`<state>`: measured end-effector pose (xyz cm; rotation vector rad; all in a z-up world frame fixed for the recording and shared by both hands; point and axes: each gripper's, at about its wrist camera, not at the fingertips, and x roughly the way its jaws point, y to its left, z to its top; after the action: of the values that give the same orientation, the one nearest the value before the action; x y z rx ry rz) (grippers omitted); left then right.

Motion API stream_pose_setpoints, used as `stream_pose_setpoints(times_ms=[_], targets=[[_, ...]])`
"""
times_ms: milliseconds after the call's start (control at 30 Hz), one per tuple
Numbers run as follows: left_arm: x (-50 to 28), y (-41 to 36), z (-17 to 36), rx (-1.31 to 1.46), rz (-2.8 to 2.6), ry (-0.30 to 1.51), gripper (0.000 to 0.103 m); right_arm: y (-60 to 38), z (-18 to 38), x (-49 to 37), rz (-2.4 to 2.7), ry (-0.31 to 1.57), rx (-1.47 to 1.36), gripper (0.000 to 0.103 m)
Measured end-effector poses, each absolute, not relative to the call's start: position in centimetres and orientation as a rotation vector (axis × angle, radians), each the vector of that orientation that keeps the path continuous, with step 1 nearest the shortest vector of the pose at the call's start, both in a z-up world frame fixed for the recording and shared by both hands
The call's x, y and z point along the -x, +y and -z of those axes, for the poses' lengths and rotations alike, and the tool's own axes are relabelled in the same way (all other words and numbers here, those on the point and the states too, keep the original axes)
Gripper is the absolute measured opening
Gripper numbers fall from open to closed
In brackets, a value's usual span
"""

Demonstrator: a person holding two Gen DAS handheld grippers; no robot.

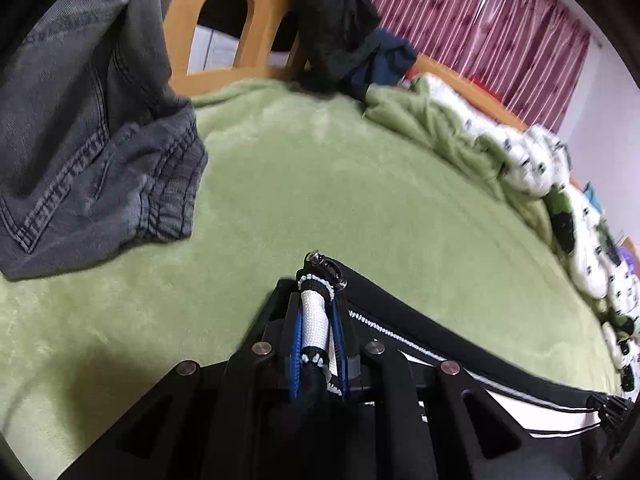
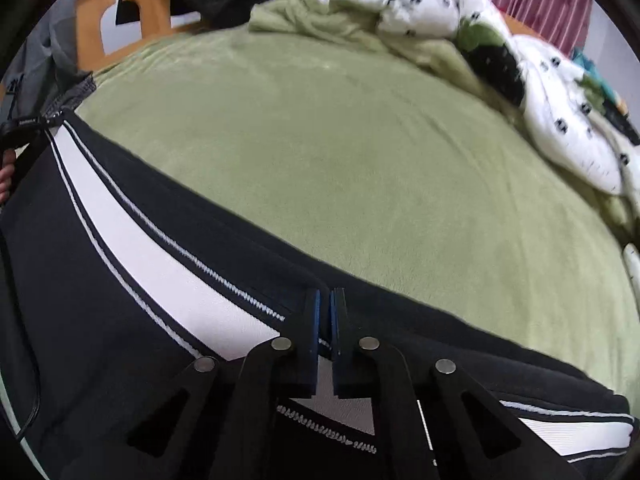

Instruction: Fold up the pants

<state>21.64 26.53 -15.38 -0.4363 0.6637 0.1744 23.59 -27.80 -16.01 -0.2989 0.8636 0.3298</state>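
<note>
Black pants [image 1: 404, 316] with a white side stripe lie along the near edge of a green blanket [image 1: 320, 184]. My left gripper [image 1: 318, 292] is shut on one end of the pants, with the white stripe and a metal snap bunched between its blue pads. In the right wrist view the same pants [image 2: 100, 280] stretch from lower right to far left. My right gripper [image 2: 329, 300] is shut on their upper black edge, beside the zigzag stitching. The fabric runs taut between the two grippers. A person's fingers [image 2: 6, 184] show at the left rim.
Grey jeans [image 1: 80, 152] lie crumpled on the blanket's left side. A wooden frame [image 1: 256, 20] with dark clothes [image 1: 340, 28] draped over it stands behind. A rumpled white patterned quilt [image 2: 420, 4] lines the far right edge, before a red striped curtain [image 1: 480, 20].
</note>
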Motion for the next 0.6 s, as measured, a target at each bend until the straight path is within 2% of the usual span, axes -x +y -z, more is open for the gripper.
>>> stream_pose_setpoints(times_ms=[100,200,233,333,400,467,600], targets=[[-21.8,26.8,15.2,0.445,-0.183,0.646,0.014,-27.9,15.1,-23.7,-0.287,0.798,0.259,0.004],[-23.3,26.6,17.3,0.432,-0.23,0.746,0.014,-27.5,18.2,-25.6,-0.247,0.877,0.226,0.004],[-23.4,26.6,17.3,0.433,-0.233,0.748,0.016,-27.2,18.6,-25.5,-0.231,0.851,0.234,0.005],[-23.2,26.9,17.1,0.451,-0.237,0.748,0.028,-27.2,17.5,-25.2,-0.199,0.839,0.224,0.014],[-22.8,27.2,16.9,0.471,-0.263,0.764,0.038,-28.4,16.4,-24.7,-0.182,0.828,0.189,0.034],[-21.9,26.9,16.2,0.451,-0.312,0.754,0.056,-30.8,14.6,-23.7,-0.137,0.776,0.173,0.035],[-19.8,25.6,13.8,0.407,-0.276,0.656,0.065,-37.5,13.0,-22.3,-0.003,0.725,0.056,0.043]])
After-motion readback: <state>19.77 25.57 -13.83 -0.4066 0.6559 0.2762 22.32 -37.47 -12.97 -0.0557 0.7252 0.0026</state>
